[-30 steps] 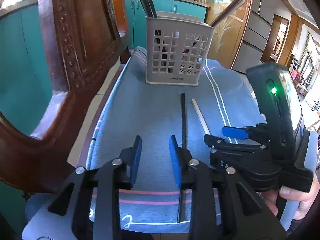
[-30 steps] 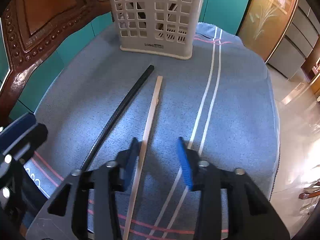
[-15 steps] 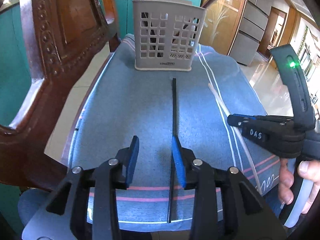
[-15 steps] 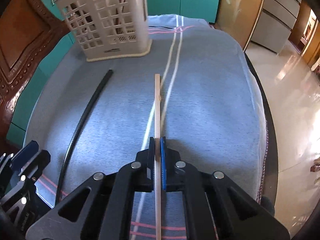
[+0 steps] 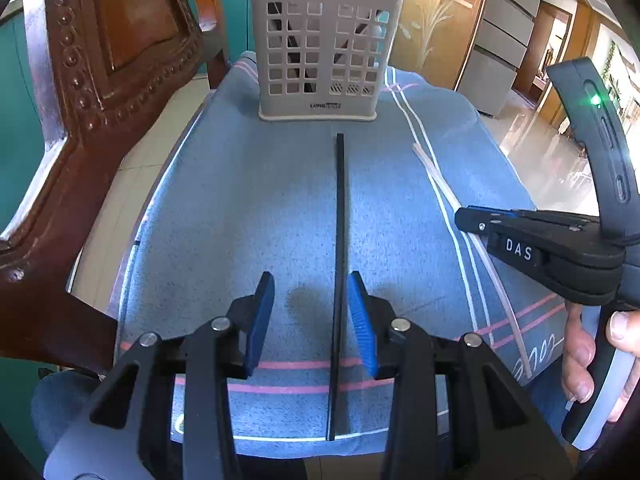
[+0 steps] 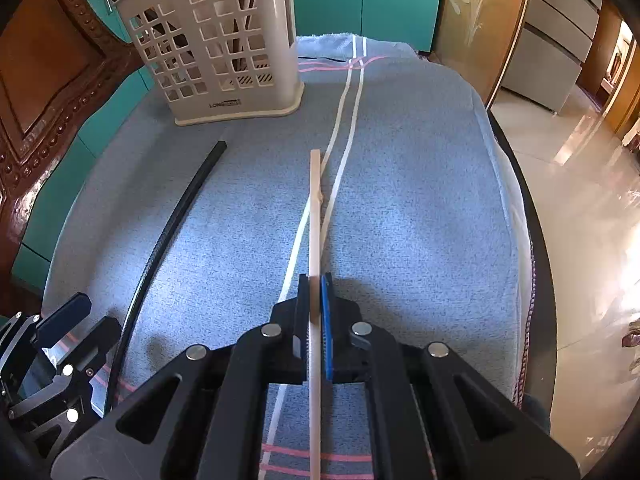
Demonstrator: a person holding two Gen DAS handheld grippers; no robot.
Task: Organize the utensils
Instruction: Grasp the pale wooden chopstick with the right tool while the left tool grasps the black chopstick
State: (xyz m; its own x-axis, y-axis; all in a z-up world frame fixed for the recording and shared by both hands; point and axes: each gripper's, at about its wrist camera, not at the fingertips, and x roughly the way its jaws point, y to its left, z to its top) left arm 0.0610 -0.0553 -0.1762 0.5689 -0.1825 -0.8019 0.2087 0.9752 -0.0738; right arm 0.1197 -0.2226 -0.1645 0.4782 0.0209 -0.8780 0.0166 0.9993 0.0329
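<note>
The right gripper (image 6: 316, 296) has its jaws pressed together on a pale wooden chopstick (image 6: 315, 208). The stick lies on the blue cloth (image 6: 420, 220), right along the two white stripes. Its near end runs under the gripper and off the bottom of the picture, so that end is cut off.

The left gripper (image 5: 310, 312) has its jaws spread, and they are opening. A black chopstick (image 5: 340, 220) lies flat between them, very close to the right pad. I cannot tell if it touches the pad.

The white basket (image 5: 324, 48) stands at the far end of the cloth. Dark sticks poke out of it, but their tops are cut off. A brown wooden chair (image 5: 92, 92) is on the left.
</note>
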